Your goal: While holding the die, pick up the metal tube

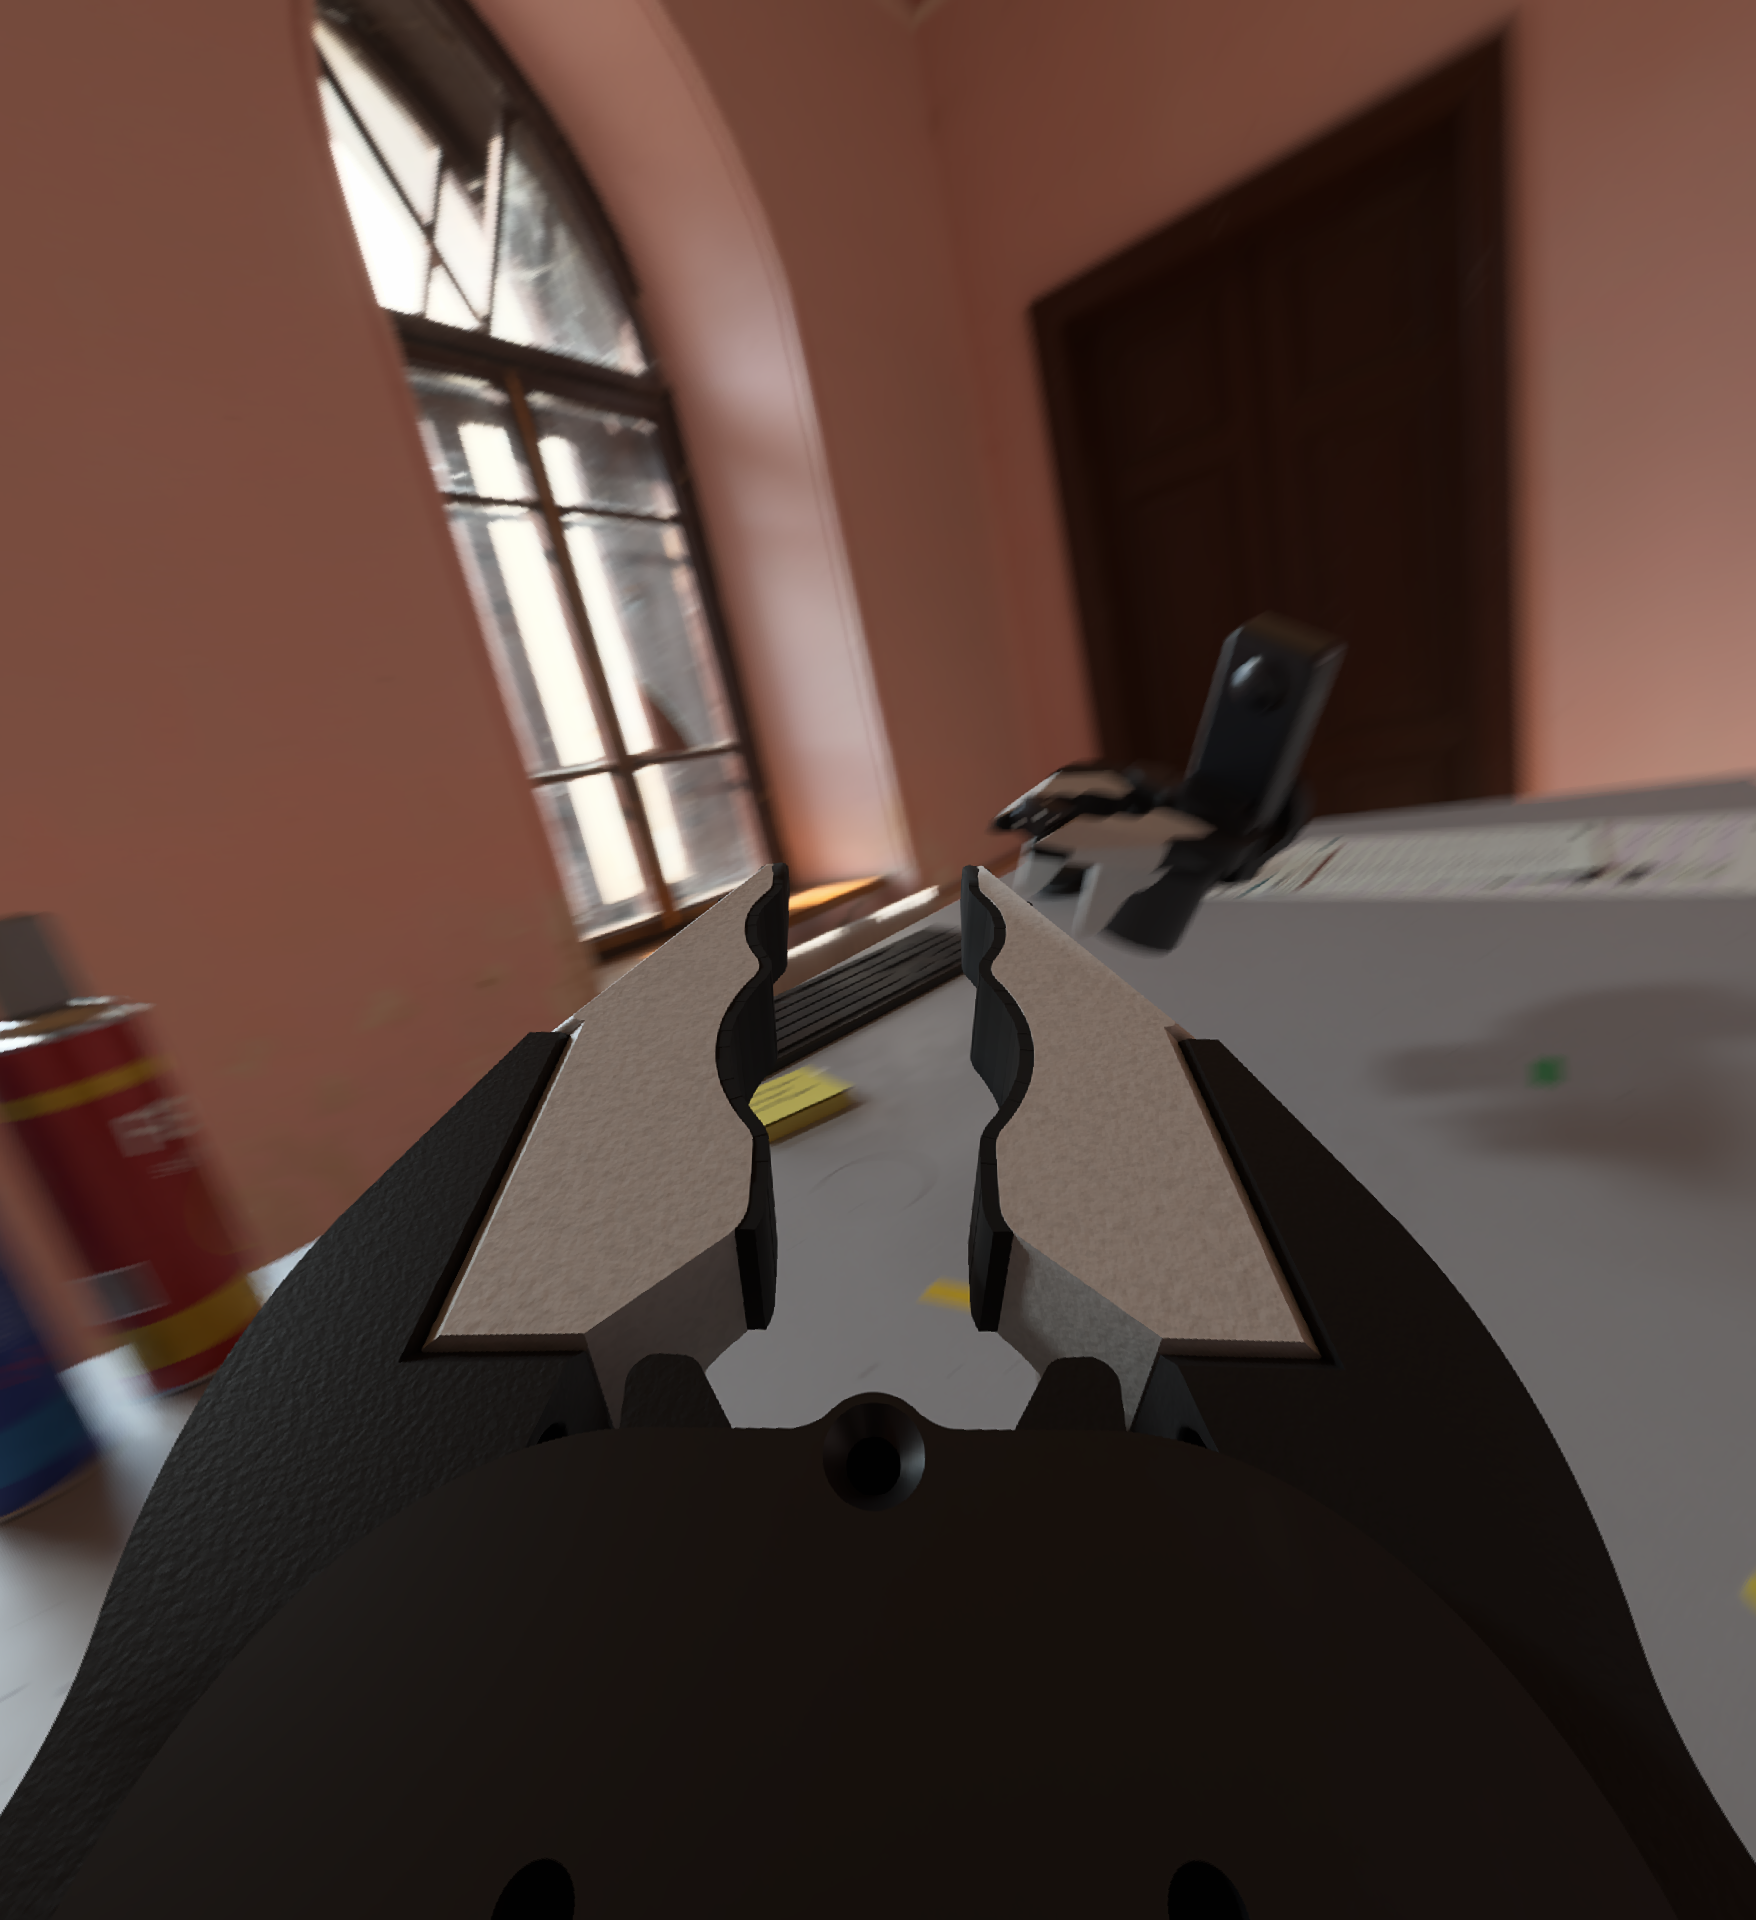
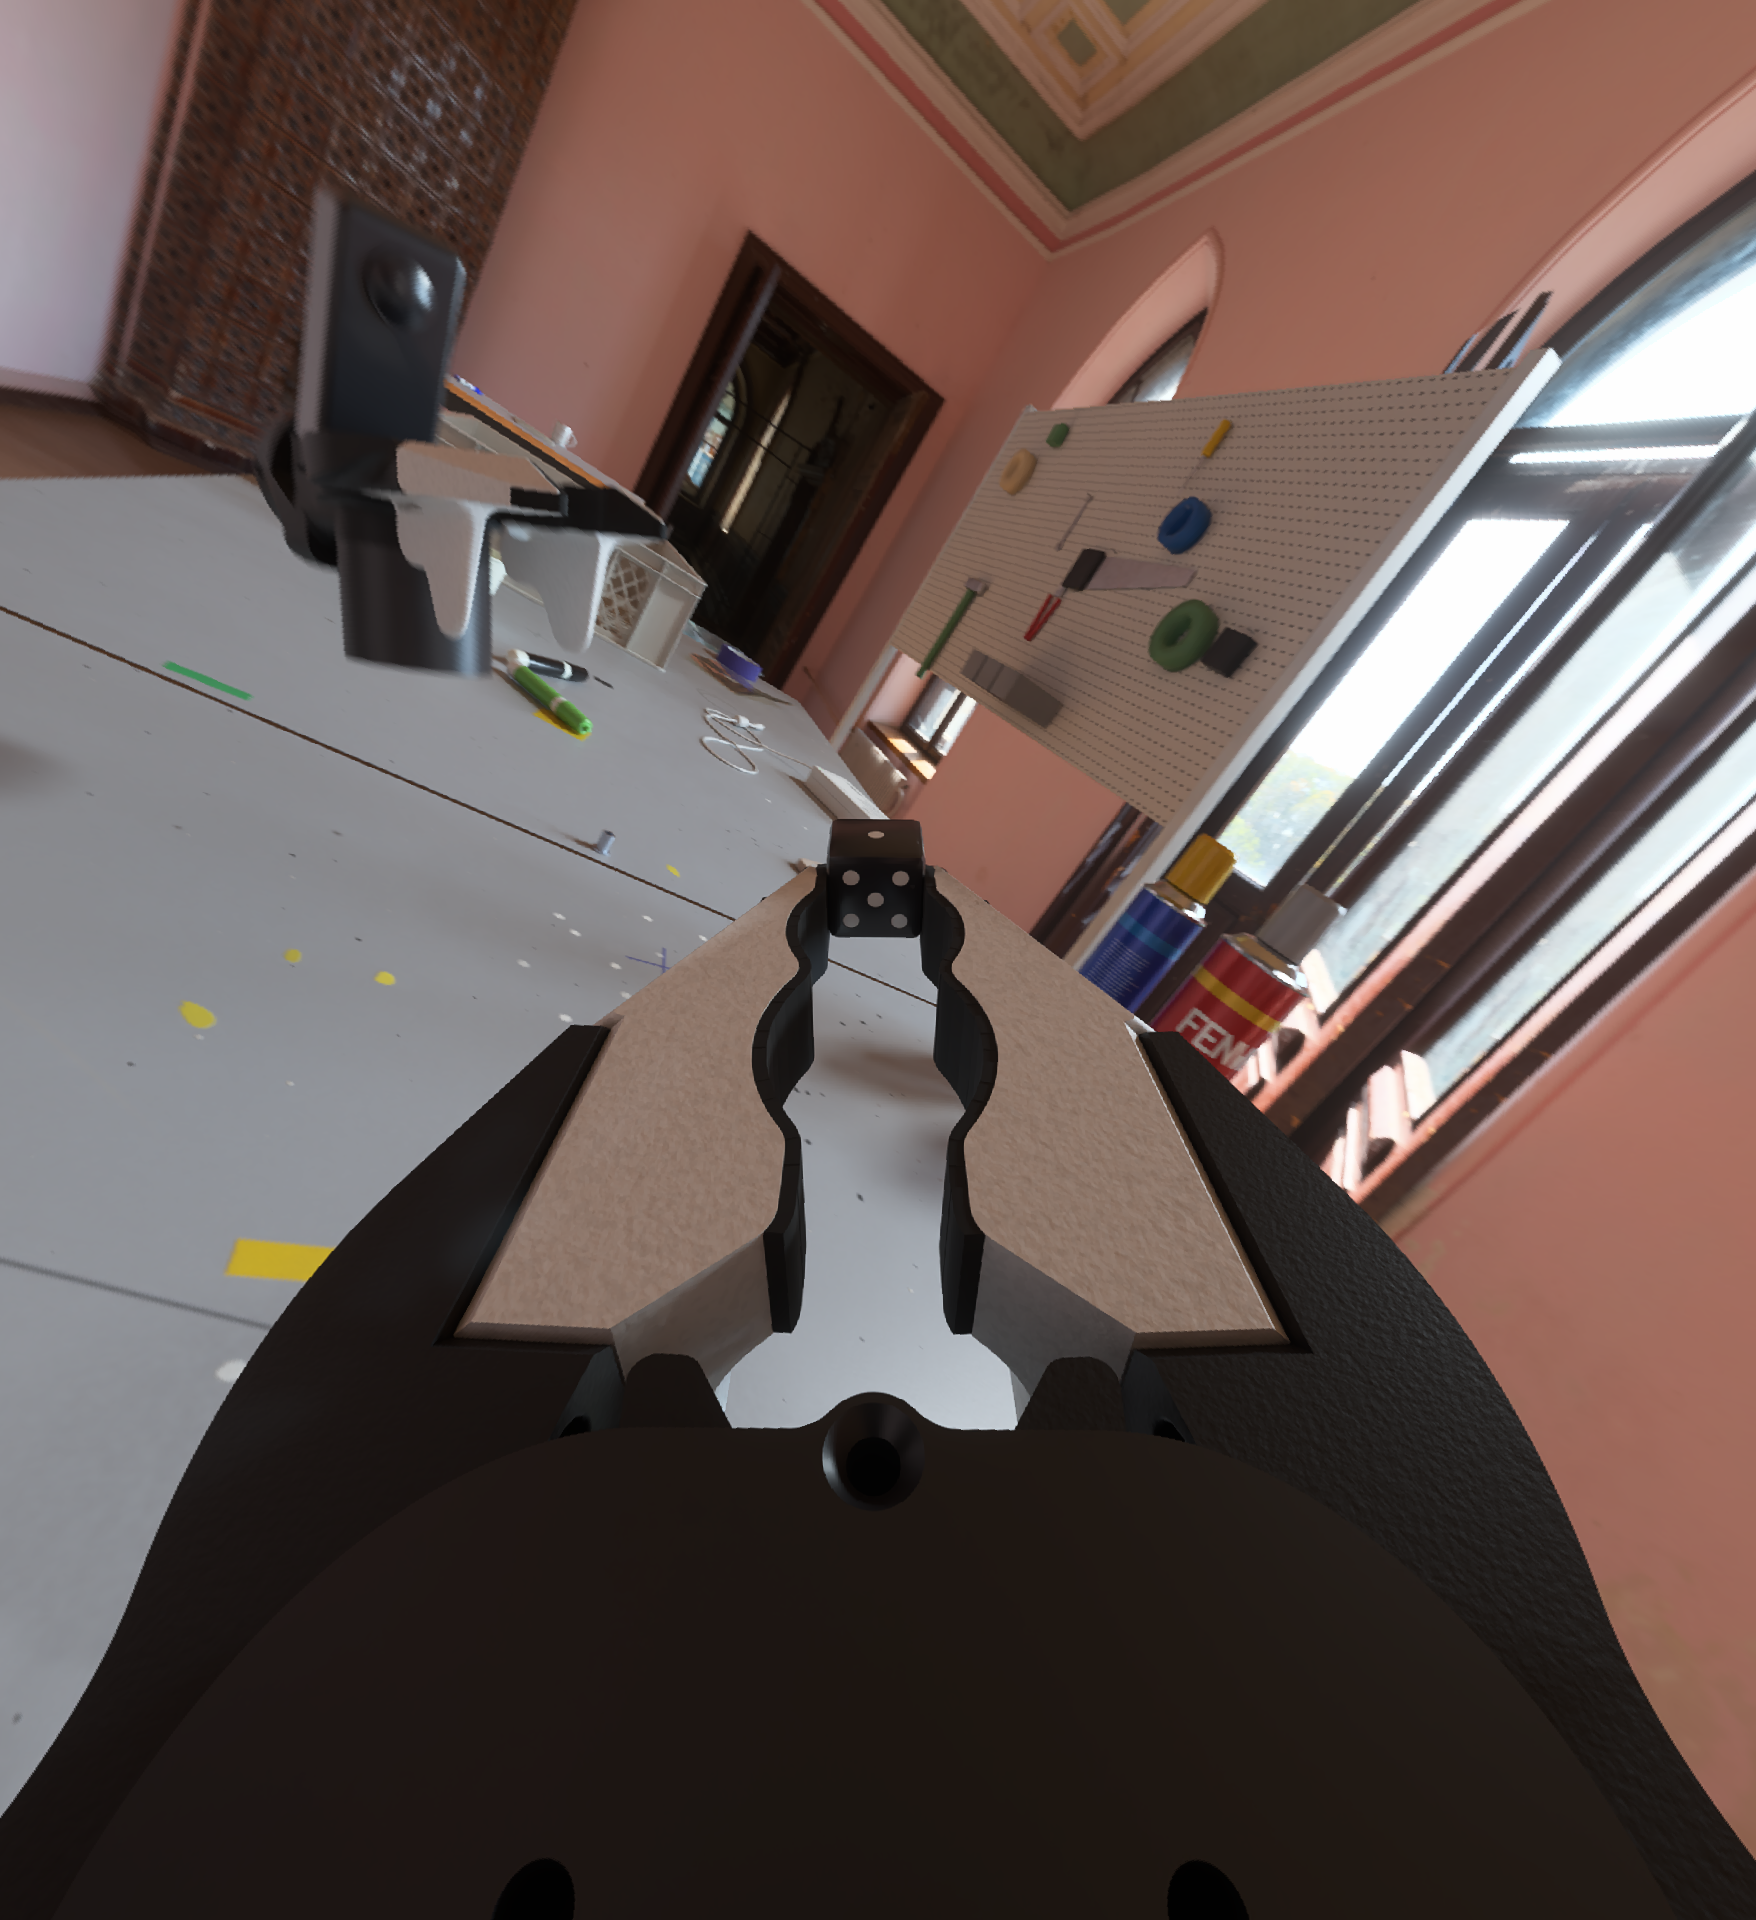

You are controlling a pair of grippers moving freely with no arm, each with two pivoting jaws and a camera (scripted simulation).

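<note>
My right gripper (image 2: 875, 881) is shut on a black die (image 2: 874, 902) with white pips, pinched between the fingertips above the grey table (image 2: 230, 883). A small metal tube (image 2: 604, 837) stands on the table ahead and to the left of the die, apart from both grippers. My left gripper (image 1: 874, 885) is open and empty, raised above the table, with nothing between its fingers. It shows far off in the right wrist view (image 2: 604, 509). The right gripper shows far off in the left wrist view (image 1: 1035, 816). The tube is not seen in the left wrist view.
A red spray can (image 2: 1238, 997) and a blue spray can (image 2: 1154, 925) stand at the table's edge; they also show in the left wrist view (image 1: 105, 1143). A pegboard (image 2: 1321, 499) with tools, a green marker (image 2: 552, 698), a white crate (image 2: 645, 608) and a cable (image 2: 734, 743) lie farther off.
</note>
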